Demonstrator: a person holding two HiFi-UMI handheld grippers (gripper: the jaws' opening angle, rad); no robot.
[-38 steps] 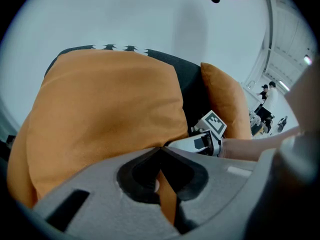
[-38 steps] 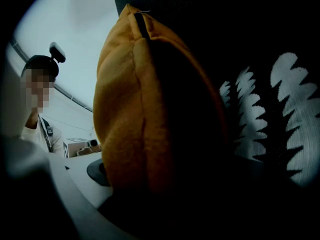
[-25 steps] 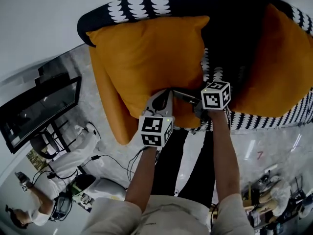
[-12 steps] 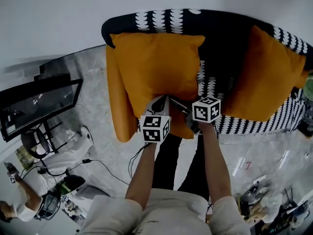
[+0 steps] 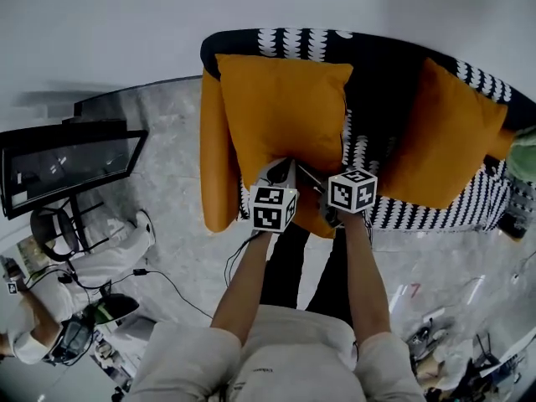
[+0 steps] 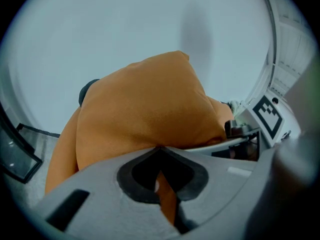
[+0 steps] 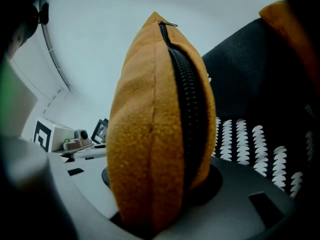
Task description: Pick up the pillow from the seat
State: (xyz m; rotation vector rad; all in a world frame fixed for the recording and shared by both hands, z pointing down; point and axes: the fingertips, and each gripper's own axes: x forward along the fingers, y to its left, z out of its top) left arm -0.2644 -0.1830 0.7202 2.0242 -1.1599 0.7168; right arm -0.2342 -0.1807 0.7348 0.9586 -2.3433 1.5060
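Looking down from the head view, we see the orange pillow (image 5: 285, 115) standing upright against the back of the black-and-white patterned sofa (image 5: 385, 65), its lower edge meeting both grippers. The left gripper (image 5: 283, 172) is at the middle of that edge and the right gripper (image 5: 327, 203) at the lower right corner. We cannot tell whether the pillow is clear of the seat. A second pillow (image 5: 444, 145) leans at the sofa's right end, well apart from the first.

In the left gripper view, we find the jaws nearly together, pinching a thin fold of the orange cover between them, with the pillow's body bulging just above.

In the right gripper view, the jaws are closing, about half open, on the pillow's thick edge. The edge fills the gap and touches both sides. Its dark zipper (image 7: 187, 109) runs up the seam and faces the sofa.
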